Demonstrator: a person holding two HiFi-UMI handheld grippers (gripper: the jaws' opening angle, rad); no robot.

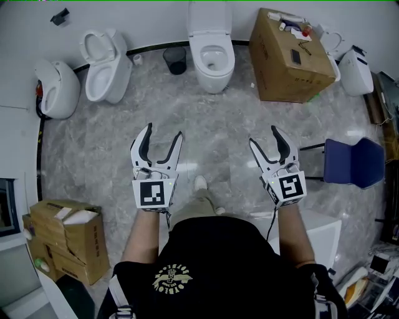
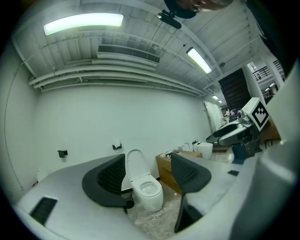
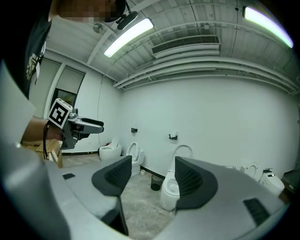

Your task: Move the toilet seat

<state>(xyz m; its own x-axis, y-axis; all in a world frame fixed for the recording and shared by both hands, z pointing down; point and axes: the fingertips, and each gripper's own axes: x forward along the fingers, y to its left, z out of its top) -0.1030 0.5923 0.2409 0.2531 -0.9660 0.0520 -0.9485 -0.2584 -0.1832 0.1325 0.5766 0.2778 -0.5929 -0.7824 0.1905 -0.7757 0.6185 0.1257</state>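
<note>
Left gripper [image 1: 163, 132] and right gripper [image 1: 263, 136] both empty, jaws wide, black ribbed pads. Head view only: glossy grey marble floor [image 1: 206, 124], blue chair [image 1: 355, 163], brown cardboard box [image 1: 288, 56]. Gripper views only: ceiling strip light [image 2: 83, 22]. Toilet seat [image 1: 228, 61] on white oval toilet [image 1: 213, 84] at far wall, lid [image 1: 209, 17] upright, well apart from both grippers

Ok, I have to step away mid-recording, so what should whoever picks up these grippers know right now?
Left gripper: jaws open, nothing between them.
Right gripper: jaws open, nothing between them.
Both are held out in front, well short of any toilet.
Middle toilet stands straight ahead at the wall, lid up.
Done: nothing gripped yet.
Left: walk up, take the seat, move it.
</note>
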